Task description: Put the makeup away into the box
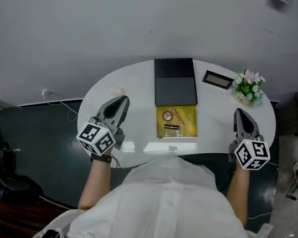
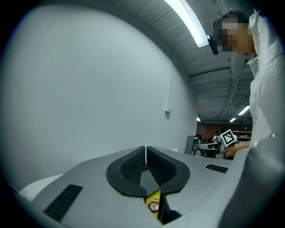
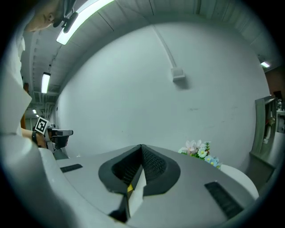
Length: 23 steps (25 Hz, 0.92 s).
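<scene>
White shirt [image 1: 167, 214] filled the bottom of the head view. Beyond it both tools hung above the near edge of the table [image 1: 138, 80]. The left gripper [image 1: 119, 101] had its jaws pressed together on nothing, and so did the right gripper [image 1: 241, 113]; each gripper view showed the pads meeting with no item between them.

The makeup lay in the open box [image 1: 189, 119] at mid-table: a round compact [image 1: 167, 116], a thin stick [image 1: 178, 116] beside it and a dark bar [image 1: 171, 127] nearer the person. The lid [image 1: 174, 83] lay folded back behind.

A small pale thing [image 1: 118, 90] sat left of the box; what it was could not be told, so it probably deserved a check first.

If only closing remained, one gripper should brace the box wall. The other should tip the lid over slowly from its far edge, well clear of the flowers [image 1: 248, 87].
</scene>
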Tool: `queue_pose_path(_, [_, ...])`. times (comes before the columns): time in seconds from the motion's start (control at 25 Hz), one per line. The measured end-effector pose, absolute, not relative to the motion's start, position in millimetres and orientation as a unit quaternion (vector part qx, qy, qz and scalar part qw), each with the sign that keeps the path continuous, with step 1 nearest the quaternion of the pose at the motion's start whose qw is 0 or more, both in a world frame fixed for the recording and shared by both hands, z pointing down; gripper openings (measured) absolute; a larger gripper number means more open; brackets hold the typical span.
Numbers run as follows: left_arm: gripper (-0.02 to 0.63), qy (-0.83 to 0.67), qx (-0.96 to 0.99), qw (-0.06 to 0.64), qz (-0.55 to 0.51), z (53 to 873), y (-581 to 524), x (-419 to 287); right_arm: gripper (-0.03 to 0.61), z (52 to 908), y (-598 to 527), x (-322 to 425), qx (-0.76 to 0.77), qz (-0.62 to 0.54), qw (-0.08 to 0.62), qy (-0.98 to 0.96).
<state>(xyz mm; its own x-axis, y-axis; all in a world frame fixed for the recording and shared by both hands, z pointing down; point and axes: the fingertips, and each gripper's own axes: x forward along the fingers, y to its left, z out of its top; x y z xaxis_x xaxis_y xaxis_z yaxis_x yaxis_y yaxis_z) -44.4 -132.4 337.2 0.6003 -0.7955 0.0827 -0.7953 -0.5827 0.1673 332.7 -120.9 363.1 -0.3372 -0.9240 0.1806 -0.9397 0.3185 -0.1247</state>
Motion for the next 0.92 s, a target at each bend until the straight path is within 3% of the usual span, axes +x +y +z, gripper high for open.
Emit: queue_pose_path(0.92, [0.025,-0.445,0.891,0.089,-0.003,319,-116,-11,0.009,359,-119,370,0.569,0.099,0.025,-0.816])
